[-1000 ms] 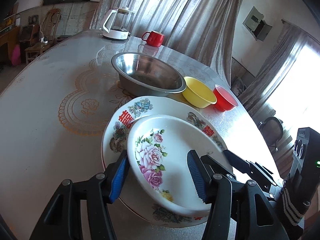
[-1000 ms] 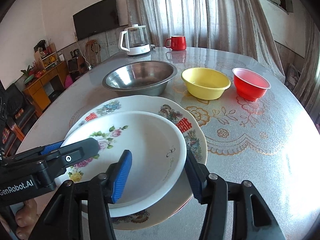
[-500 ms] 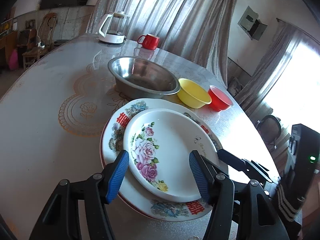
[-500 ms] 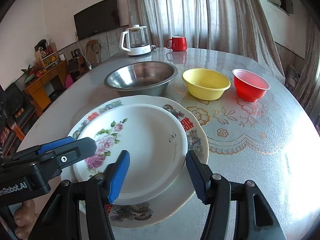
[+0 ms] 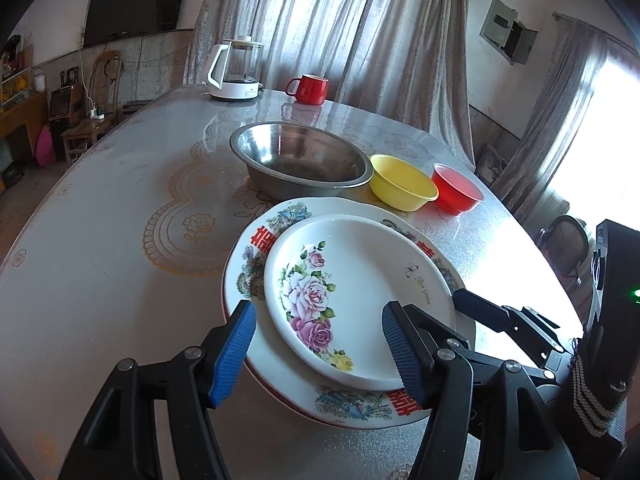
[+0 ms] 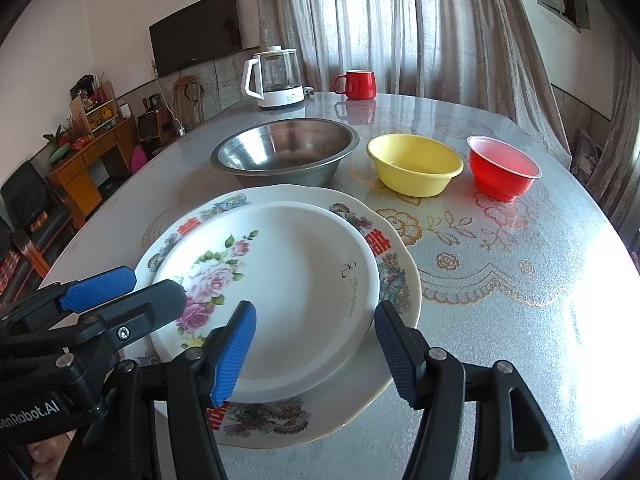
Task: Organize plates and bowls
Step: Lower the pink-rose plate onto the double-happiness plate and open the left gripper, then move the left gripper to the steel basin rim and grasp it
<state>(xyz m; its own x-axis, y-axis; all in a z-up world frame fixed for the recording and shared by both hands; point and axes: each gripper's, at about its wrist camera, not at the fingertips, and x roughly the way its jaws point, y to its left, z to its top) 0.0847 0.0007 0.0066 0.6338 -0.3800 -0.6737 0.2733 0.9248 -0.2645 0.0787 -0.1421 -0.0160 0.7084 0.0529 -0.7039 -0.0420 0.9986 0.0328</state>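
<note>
Plates first: the rose plate (image 5: 360, 292) lies nested on the bigger plate (image 5: 256, 248), the one with red double-happiness characters and a phoenix-and-dragon border, at the near edge of the desk (image 5: 100, 240). Both tools hang just over the near rims with nothing in them. The left tool (image 5: 316, 344) stands wide, its blue pads either side of the rose plate's near edge without touching it. The right tool (image 6: 314, 344) is wide too, and empty.

Judging by this, the plate stack is done and the bowls are the step in hand. Beyond the plates sit the steel bowl (image 6: 284, 152), the yellow bowl (image 6: 416, 162) just beside it, and the red bowl (image 6: 504, 166) a little apart, all upright in a row. A likely next move is for one tool to reach past the plates, close on a thin rim of the red or yellow bowl, and nest small into large. The plastic rims look slippery, so a square pinch on the wall matters.

Writing: "Rose Garden" in script on the rose plate (image 6: 356, 296), and "GenRobot.AI", partly cut off, on the left tool's body. Kettle (image 6: 276, 76) and mug (image 6: 358, 84) stand at the far edge.
</note>
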